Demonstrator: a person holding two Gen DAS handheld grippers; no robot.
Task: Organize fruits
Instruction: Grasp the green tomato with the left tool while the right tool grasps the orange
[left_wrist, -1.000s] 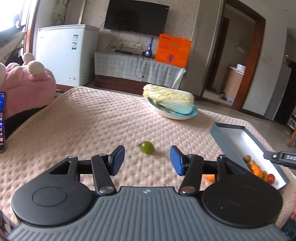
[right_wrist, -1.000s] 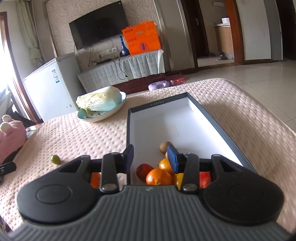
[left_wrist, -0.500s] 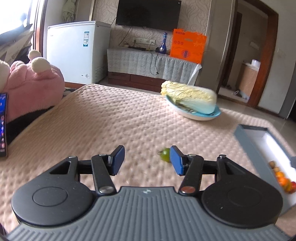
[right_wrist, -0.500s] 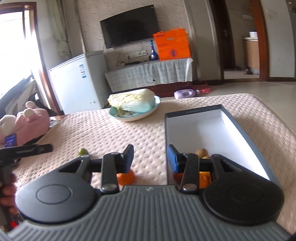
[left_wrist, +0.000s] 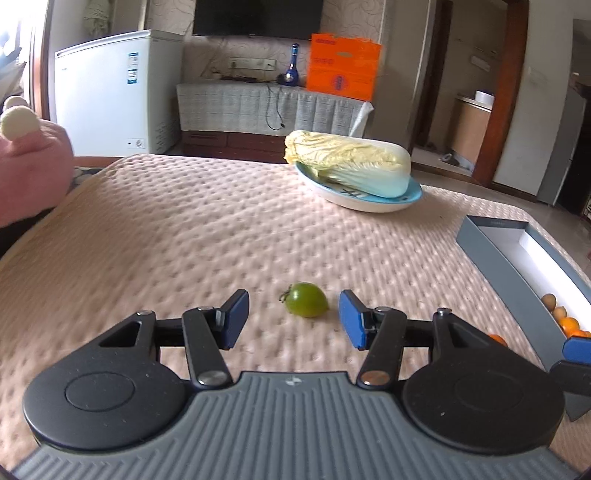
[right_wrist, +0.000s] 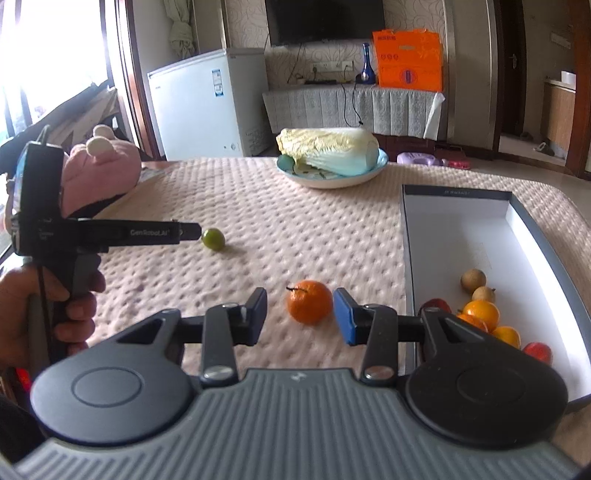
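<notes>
- My left gripper (left_wrist: 293, 317) stands wide around a smooth round green fruit (left_wrist: 306, 304) on the dimpled cloth (left_wrist: 184, 229).
- My right gripper (right_wrist: 300, 315) gapes around a glossy mandarin (right_wrist: 309, 301).

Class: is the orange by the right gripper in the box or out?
Out: the orange lies on the quilted cover left of the box.

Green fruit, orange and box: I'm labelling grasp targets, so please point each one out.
green fruit (left_wrist: 306, 305), left wrist view, middle of its skin.
orange (right_wrist: 309, 301), right wrist view, centre of its peel.
box (right_wrist: 458, 221), right wrist view, bare white floor at its far end.
</notes>
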